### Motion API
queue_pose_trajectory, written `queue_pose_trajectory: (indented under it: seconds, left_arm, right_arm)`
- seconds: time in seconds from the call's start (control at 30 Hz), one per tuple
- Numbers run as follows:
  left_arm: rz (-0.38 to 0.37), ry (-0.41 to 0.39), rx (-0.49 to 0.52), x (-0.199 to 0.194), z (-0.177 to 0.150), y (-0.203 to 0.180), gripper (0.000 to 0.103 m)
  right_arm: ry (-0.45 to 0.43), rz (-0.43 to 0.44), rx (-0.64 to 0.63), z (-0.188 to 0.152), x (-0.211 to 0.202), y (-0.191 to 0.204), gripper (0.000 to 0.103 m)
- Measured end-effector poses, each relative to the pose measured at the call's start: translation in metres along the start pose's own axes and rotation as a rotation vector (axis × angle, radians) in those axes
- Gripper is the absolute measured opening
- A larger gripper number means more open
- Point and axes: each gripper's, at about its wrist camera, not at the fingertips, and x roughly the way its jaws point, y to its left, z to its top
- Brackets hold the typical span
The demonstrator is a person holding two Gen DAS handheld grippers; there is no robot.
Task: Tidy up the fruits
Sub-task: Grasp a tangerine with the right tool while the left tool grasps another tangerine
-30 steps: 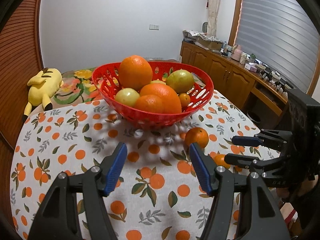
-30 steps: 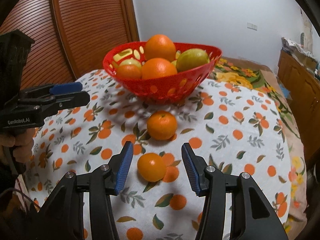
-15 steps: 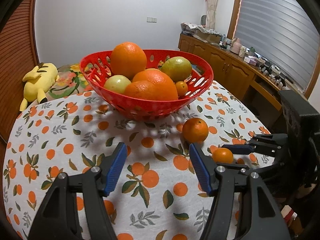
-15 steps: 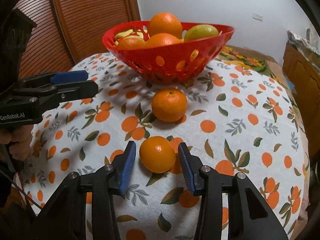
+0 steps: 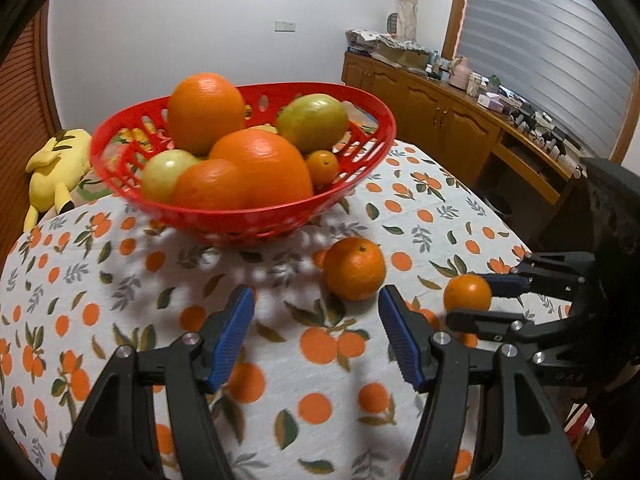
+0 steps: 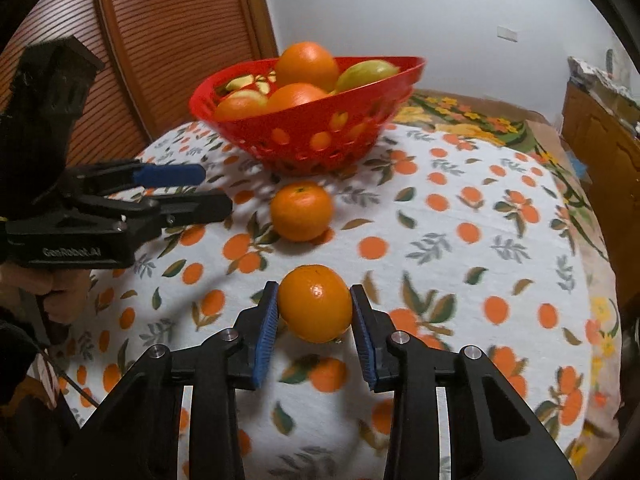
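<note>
Orange mandarin clamped between the right claw pads, round, stem dimple facing up; left claw gapes apart, second mandarin just ahead, before the red basket.

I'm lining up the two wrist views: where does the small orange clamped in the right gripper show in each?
Left wrist view: the small orange sits at right, between the right gripper's fingers seen side-on.
Right wrist view: the small orange is at lower centre, pressed between the blue pads.
Shared landmark: the red basket, beyond the loose larger orange.
</note>
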Motion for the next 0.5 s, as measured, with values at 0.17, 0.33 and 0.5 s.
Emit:
queue_pose_trajectory:
  seconds: [0.17, 0.33, 0.5]
  left_arm:
    - [-0.01, 0.02, 0.01, 0.015, 0.008, -0.01, 0.064]
    - [-0.015, 0.033, 0.019, 0.03, 0.013, -0.018, 0.063]
    - [-0.025, 0.046, 0.026, 0.041, 0.017, -0.023, 0.057]
  right_arm:
    - [-0.024, -0.005, 0.028, -0.003, -0.011, -0.019, 0.035]
    - [-0.036, -0.005, 0.037, -0.005, -0.017, -0.03, 0.035]
    - [-0.049, 0.0, 0.039, -0.006, -0.021, -0.036, 0.035]
